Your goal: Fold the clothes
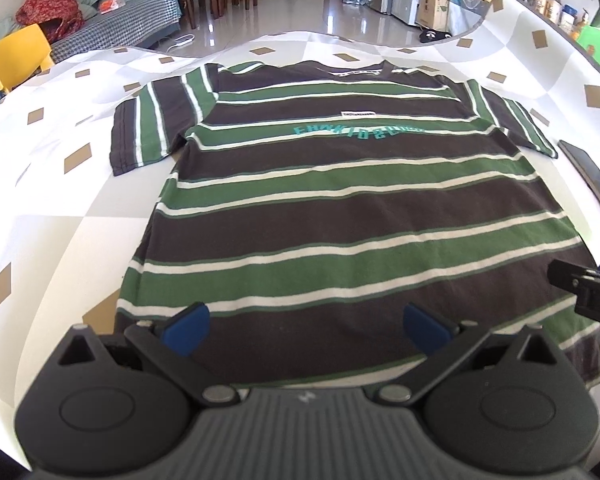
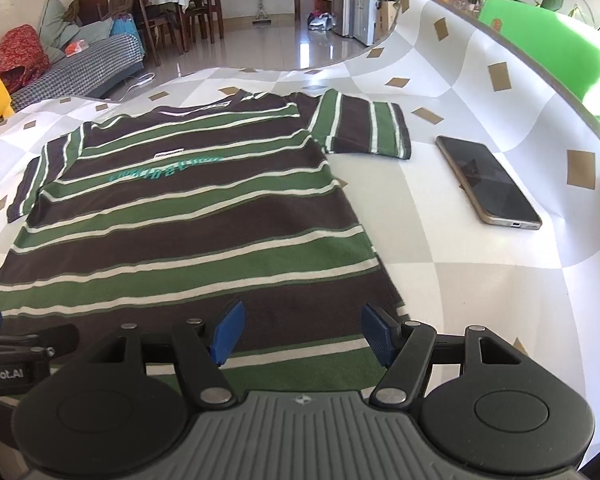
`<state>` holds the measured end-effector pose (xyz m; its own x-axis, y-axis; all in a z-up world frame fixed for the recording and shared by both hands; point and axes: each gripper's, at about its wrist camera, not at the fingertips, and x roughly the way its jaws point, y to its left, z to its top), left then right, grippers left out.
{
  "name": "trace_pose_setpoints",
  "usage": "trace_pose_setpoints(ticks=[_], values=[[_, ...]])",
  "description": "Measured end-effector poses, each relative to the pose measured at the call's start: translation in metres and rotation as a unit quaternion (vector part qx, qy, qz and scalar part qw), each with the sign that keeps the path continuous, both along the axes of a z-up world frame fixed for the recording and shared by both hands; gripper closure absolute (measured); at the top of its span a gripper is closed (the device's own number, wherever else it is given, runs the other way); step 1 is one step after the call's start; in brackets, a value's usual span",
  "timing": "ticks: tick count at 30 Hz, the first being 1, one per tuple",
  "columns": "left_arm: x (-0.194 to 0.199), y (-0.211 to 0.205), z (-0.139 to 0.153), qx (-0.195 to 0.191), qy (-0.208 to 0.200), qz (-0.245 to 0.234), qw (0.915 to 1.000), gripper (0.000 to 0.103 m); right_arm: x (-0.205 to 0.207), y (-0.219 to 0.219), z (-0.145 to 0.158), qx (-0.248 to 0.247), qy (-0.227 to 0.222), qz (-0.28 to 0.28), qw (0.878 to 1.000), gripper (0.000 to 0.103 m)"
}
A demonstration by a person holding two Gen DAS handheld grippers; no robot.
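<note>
A T-shirt (image 1: pixel 340 208) with brown, green and white stripes lies flat on the table, collar at the far side, both short sleeves spread out. Teal lettering runs across its chest. My left gripper (image 1: pixel 306 326) hovers over the near hem, left of the middle, jaws open with nothing between the blue pads (image 1: pixel 188 328). In the right wrist view the same T-shirt (image 2: pixel 188 220) fills the left half. My right gripper (image 2: pixel 302 332) hangs open above the hem's right corner, its blue pads (image 2: pixel 230 330) empty. The right gripper's black body (image 1: pixel 592 292) shows at the left view's right edge.
A dark phone (image 2: pixel 488 180) lies screen up on the table to the right of the shirt, also visible as the phone (image 1: pixel 592 178). The patterned white tablecloth (image 2: pixel 480 300) curves up at the far right. A yellow chair (image 1: pixel 16 56) and sofa stand beyond the table's left edge.
</note>
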<state>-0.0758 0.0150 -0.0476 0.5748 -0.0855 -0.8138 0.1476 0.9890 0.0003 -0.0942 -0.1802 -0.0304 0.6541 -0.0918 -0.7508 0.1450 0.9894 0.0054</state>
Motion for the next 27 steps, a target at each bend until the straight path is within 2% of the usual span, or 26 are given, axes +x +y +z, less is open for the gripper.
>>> trace_pose_setpoints(ticks=[4, 12, 27], values=[[-0.008, -0.010, -0.008, 0.007, 0.017, -0.015, 0.9997, 0.000, -0.001, 0.001, -0.007, 0.003, 0.028, 0.004, 1.000, 0.039], [-0.024, -0.019, -0.011, 0.025, 0.019, -0.030, 0.9991, 0.000, -0.007, -0.002, -0.009, 0.007, 0.032, -0.004, 0.999, 0.038], [-0.029, -0.026, -0.012, 0.046, 0.058, -0.026, 0.9969, 0.000, -0.004, -0.023, -0.005, 0.079, 0.070, -0.035, 0.994, 0.036]])
